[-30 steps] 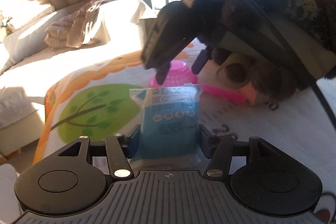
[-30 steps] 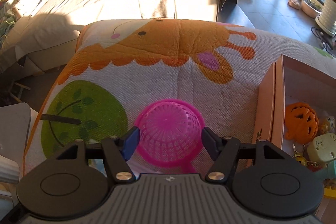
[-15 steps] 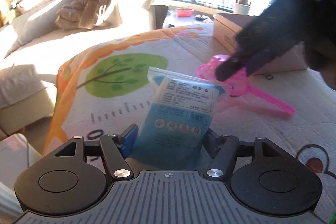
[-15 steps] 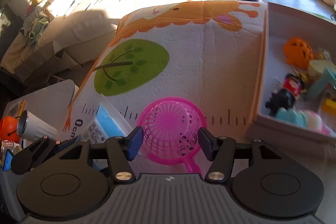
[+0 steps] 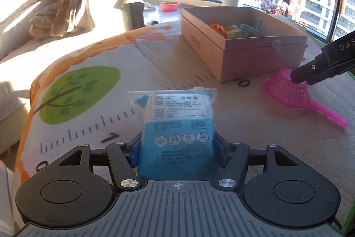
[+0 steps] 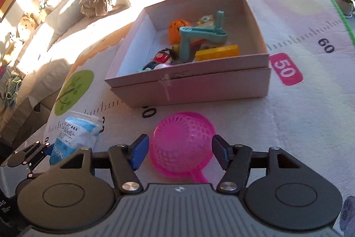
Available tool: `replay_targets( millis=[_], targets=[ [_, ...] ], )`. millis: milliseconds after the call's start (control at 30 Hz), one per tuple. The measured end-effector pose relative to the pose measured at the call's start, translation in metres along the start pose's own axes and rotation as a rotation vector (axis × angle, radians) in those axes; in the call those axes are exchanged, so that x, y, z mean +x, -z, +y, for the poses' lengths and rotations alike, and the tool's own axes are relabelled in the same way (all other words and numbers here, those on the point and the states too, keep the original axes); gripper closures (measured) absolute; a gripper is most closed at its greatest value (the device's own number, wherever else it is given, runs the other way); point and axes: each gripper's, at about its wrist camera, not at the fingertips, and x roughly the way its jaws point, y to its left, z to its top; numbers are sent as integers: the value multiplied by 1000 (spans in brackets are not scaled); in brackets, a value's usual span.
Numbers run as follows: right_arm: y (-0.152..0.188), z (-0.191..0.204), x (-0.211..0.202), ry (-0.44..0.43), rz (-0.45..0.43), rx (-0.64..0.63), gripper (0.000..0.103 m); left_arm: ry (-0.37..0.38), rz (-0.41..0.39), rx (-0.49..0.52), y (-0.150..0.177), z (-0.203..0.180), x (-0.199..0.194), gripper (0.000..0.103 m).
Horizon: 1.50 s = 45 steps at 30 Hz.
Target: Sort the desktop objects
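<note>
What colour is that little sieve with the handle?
Bright pink, mesh bowl and handle alike. The strainer shows best in the right wrist view.

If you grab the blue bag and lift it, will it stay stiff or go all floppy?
Probably floppy: the blue bag is thin, crinkly plastic, bulging between the left gripper pads. It looks light, and its shiny film may be a bit slippery.

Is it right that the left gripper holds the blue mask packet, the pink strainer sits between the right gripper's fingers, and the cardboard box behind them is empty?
Not quite. The cardboard box is not empty: the right wrist view shows several toys inside. The rest stands: the left gripper holds the blue mask packet, and the pink strainer sits between the fingers of the right gripper.
</note>
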Motion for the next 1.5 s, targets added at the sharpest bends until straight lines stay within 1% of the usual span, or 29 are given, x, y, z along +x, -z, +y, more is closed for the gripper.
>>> replay_targets(
  millis=[100,167,267,333,400,433,500,533,600,633,667,733,767,800,867,900,933,967,1033,1067,1100,1167,1200,1267,1300,1333,1400,1433,1500],
  targets=[
    [-6,-14,-19,36,-108,-6,36,51,-15,6,-1,-18,4,29],
    [-14,-25,-28,58,-167,17,36,68,-34,28,1,-32,6,21],
    [-30,-38,-32,106,-235,35,38,92,-56,58,5,-48,8,16],
    [-40,-43,-26,130,-249,49,41,106,-62,65,7,-52,10,11],
    [-48,-44,-19,124,-243,63,42,105,-58,67,9,-53,13,9],
    [-52,-39,-17,108,-249,48,41,110,-52,57,9,-52,15,8],
    [-62,-22,-17,142,-287,-26,41,114,-47,21,7,-47,16,7],
    [-68,-13,-16,139,-297,-79,41,112,-48,8,7,-45,16,6],
    [-83,0,-8,141,-272,-134,42,113,-52,6,8,-45,15,6],
    [-94,6,4,135,-212,-147,46,111,-53,6,8,-45,15,6],
    [-103,7,15,123,-153,-134,50,111,-55,5,8,-45,15,5],
    [-120,7,41,106,-49,-97,64,117,-57,-6,8,-43,14,4],
    [-128,6,54,105,-21,-81,66,120,-58,-13,8,-42,14,4],
    [-135,6,63,113,-14,-73,68,123,-59,-18,8,-41,14,4],
    [-143,10,73,157,-82,-92,68,125,-60,-24,8,-40,14,4],
    [-145,11,77,197,-130,-117,68,124,-61,-25,9,-39,13,4],
    [-148,10,79,220,-151,-123,68,123,-62,-26,9,-39,13,4],
    [-151,5,83,216,-146,-102,68,125,-63,-29,9,-38,13,4],
    [-151,-7,84,179,-119,-39,68,132,-64,-36,9,-36,13,3],
    [-148,-12,83,169,-104,-30,68,135,-64,-39,8,-36,13,3],
    [-145,-15,82,161,-93,-38,70,137,-63,-40,8,-36,14,3],
    [-137,-14,76,142,-84,-86,70,133,-61,-34,7,-37,14,2],
    [-135,-14,74,124,-73,-83,69,130,-59,-29,8,-38,15,2],
    [-132,-15,68,43,-26,-51,69,123,-57,-22,8,-40,15,2],
    [-129,-15,63,23,-26,-33,69,119,-55,-20,7,-41,15,2],
    [-125,-14,57,17,-37,-27,69,114,-54,-19,7,-41,15,2],
    [-114,-10,41,28,-78,-55,68,100,-52,-22,8,-41,16,2],
    [-105,-7,29,44,-111,-83,64,94,-52,-23,8,-41,16,2],
    [-87,-6,8,28,-154,-122,59,85,-49,-24,8,-42,16,2]
  ],
)
